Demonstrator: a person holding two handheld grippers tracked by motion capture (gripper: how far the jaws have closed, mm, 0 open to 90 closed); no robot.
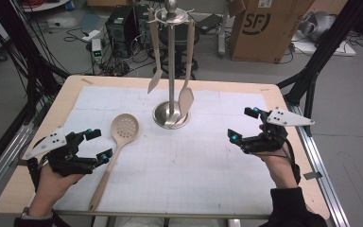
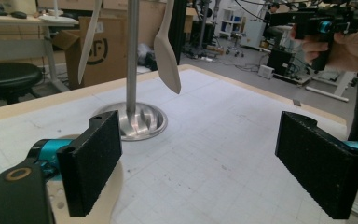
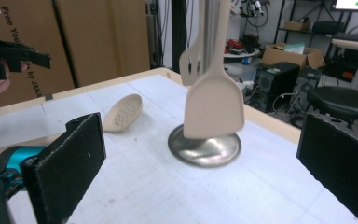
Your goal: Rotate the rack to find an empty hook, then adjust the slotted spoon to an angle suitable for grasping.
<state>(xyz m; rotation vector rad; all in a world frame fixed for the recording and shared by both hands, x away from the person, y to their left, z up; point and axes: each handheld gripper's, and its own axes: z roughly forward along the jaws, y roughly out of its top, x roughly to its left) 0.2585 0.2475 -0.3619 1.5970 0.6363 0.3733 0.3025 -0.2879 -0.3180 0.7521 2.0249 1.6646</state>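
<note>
Left gripper (image 1: 96, 144) sat low at the table's near left edge with its jaws spread wide and nothing between them, and right beside it lay the slotted spoon (image 1: 116, 147), its perforated bowl (image 1: 125, 126) pointing away toward the utensil stand (image 1: 171, 71) and its long handle (image 1: 102, 182) running back toward the near edge. In the left gripper view a pale rim of that spoon peeked out beneath the near pad (image 2: 91, 161), so the tool was just beside the jaw, not in it. Right gripper (image 1: 246, 125) hovered over the table's right side, jaws gaping just as wide and empty, facing the stand where a solid spatula (image 3: 213, 105) and a slotted turner (image 3: 191, 65) hung from the top ring. That spoon looked like a light, stiff one-piece thing, probably smooth plastic or nylon, so it was likely to skate on the gridded mat (image 1: 184, 165) if nudged sideways. Best grip, I reckoned, was across the flat handle a little below the bowl, where the balance sits; a pinch on the thin bowl rim would have let it swivel. Lying flat, the handle gave little height to get pads under, so a low, square approach seemed wise. It looked unlikely to break, though a hanging hole at the tail end, if any, was too small to make out.
</note>
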